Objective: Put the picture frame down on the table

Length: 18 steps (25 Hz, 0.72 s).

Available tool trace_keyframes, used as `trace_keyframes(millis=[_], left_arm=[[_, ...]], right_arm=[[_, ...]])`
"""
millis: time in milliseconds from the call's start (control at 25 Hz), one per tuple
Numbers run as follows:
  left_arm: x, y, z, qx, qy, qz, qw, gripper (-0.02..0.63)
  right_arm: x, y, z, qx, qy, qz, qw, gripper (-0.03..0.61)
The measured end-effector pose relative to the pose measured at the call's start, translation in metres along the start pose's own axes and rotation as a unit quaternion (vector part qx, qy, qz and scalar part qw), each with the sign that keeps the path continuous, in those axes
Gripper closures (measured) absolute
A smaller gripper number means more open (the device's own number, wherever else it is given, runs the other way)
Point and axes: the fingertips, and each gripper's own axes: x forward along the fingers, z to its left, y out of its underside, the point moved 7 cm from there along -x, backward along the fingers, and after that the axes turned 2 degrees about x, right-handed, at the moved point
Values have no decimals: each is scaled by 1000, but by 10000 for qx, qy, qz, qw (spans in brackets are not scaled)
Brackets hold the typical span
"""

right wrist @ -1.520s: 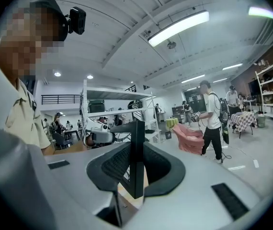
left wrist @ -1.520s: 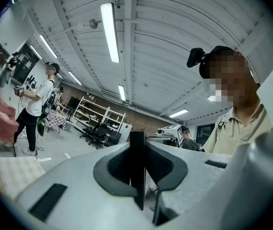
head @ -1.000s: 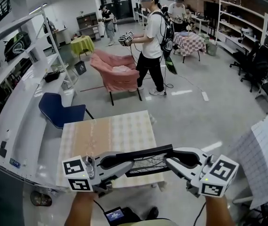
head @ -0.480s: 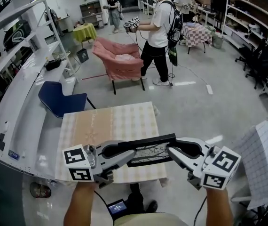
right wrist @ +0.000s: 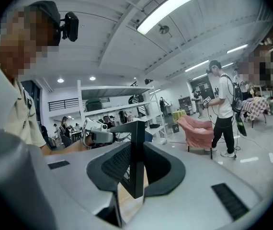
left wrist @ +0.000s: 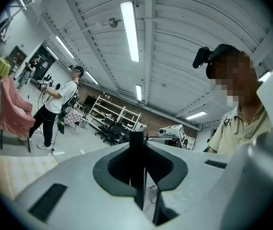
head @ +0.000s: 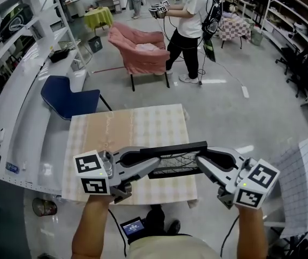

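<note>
Picture frame (head: 175, 148) was held level over the near edge of the counter (head: 127, 128), with the left gripper (head: 151, 166) and right gripper (head: 201, 163) each having fingers clamped on one end, the pinched dark edge plain only in the gripper views.

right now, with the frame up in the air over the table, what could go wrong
1. The left hand-held gripper and right hand-held gripper each pinch only a thin edge of the picture frame; if one lets go first, it could swing and drop.
2. The frame seems to hang near the front edge of the table; set down there, it might tip off.
</note>
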Motion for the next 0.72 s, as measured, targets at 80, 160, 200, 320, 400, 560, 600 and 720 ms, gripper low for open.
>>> trace_keyframes(millis=[80, 160, 200, 320, 400, 560, 600, 720], left_arm=[[-4, 2, 13, -37, -33, 37, 10000, 568], [-8, 3, 25, -75, -60, 66, 9999, 569], [-9, 4, 31, -94, -74, 79, 9999, 568], [-14, 7, 48, -159, -121, 114, 9997, 568], [-17, 10, 59, -223, -152, 128, 9996, 568], [-24, 15, 84, -270, -253, 169, 9992, 568], [-26, 16, 90, -282, -283, 184, 9990, 568], [-32, 21, 110, -350, -366, 231, 9984, 568]], right_arm=[[12, 4, -7, 74, 6, 53, 10000, 508], [24, 7, -14, 135, 15, 108, 9998, 508], [30, 8, -17, 162, 22, 136, 9998, 508], [46, 13, -27, 244, 46, 212, 9995, 508], [56, 16, -33, 308, 58, 256, 9992, 508], [80, 24, -47, 391, 54, 312, 9987, 508], [86, 26, -51, 415, 54, 333, 9986, 508], [105, 33, -62, 509, 73, 429, 9978, 508]])
